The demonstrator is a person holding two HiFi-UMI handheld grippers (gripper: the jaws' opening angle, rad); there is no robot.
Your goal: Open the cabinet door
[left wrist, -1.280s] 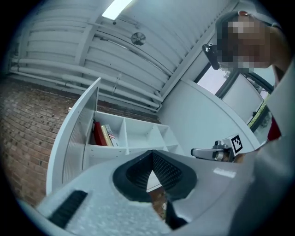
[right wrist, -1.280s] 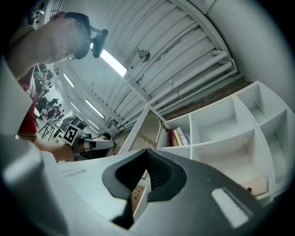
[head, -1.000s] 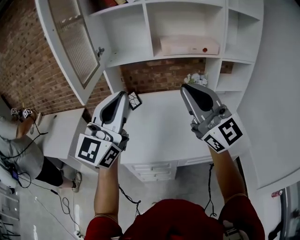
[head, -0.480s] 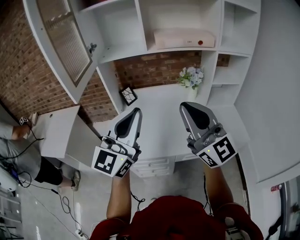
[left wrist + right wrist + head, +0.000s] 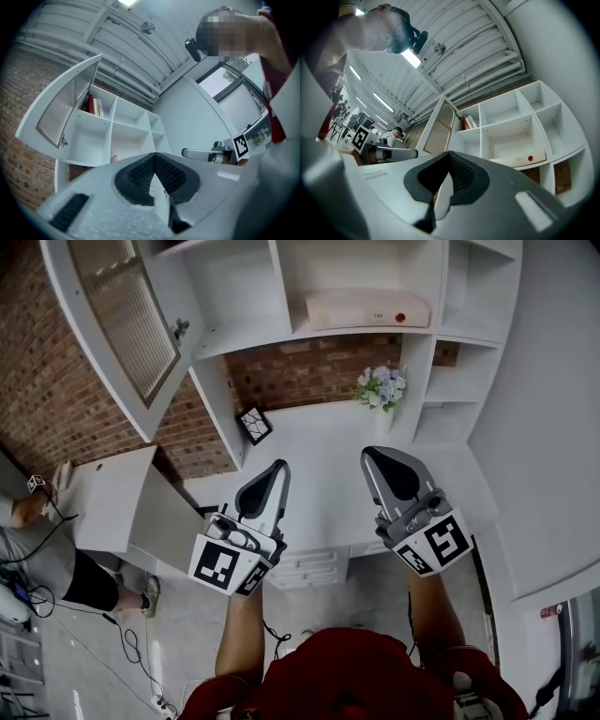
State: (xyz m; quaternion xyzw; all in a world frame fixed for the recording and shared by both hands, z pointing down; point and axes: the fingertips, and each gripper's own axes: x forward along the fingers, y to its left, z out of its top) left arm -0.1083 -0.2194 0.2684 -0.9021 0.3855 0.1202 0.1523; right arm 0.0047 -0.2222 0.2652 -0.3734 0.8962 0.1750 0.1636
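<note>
The white cabinet door (image 5: 122,324), with a ribbed glass panel and a small handle (image 5: 180,329), stands swung wide open at the upper left of the shelf unit (image 5: 281,296). The compartment behind it is uncovered. My left gripper (image 5: 278,469) and right gripper (image 5: 373,456) hang side by side over the desk, well below the door and apart from it. Both are shut with nothing between the pads. The left gripper view shows the open door (image 5: 61,112) beyond its closed jaws (image 5: 154,156). The right gripper view shows the same door (image 5: 440,129) past its own (image 5: 450,155).
A white box with a red dot (image 5: 367,308) lies on the middle shelf. A flower vase (image 5: 382,388) and a small picture frame (image 5: 253,425) stand on the white desk (image 5: 319,493), with drawers (image 5: 309,568) below. A person (image 5: 37,549) sits by a side table (image 5: 108,498) at left.
Both grippers have dropped lower and drawn back from the shelves, still shut. The door stays open.
</note>
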